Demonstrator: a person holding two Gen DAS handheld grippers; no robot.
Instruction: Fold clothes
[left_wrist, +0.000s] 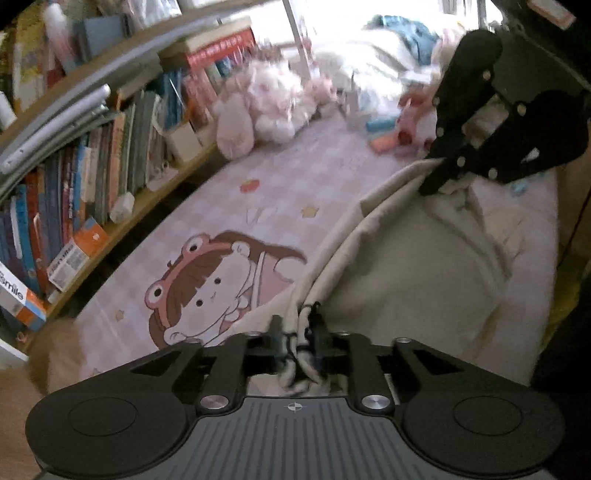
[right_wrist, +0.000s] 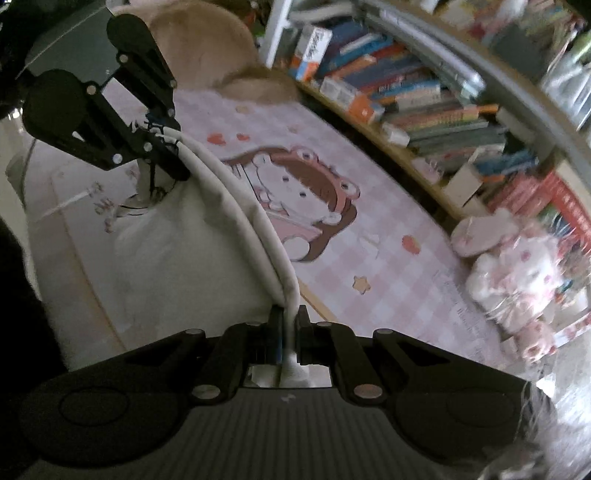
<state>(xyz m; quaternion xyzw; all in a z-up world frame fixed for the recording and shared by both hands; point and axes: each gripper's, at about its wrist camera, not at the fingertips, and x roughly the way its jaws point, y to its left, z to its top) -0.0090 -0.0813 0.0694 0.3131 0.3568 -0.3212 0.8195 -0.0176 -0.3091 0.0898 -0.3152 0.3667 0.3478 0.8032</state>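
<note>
The left gripper (left_wrist: 297, 338) was clamped on a bunched corner of the cream garment (left_wrist: 406, 266), the cloth and a dark cord pinched between its fingers. From there the garment's folded edge ran taut, ahead and to the right, up to the right gripper (left_wrist: 432, 184), which also pinched it. In the right wrist view, the right gripper (right_wrist: 289, 325) was closed on the same doubled edge, and the edge stretched ahead and to the left to the left gripper (right_wrist: 171, 147). The rest of the garment (right_wrist: 166, 266) hung and spread below that edge, to the left of the right gripper, over a pink checked mat (left_wrist: 229, 221) with a cartoon figure (left_wrist: 207, 288) printed on it. Beyond the mat, left of the left gripper, stood a bookshelf (left_wrist: 92, 177); plush toys (left_wrist: 266, 107) lay ahead beside it, blurred.
</note>
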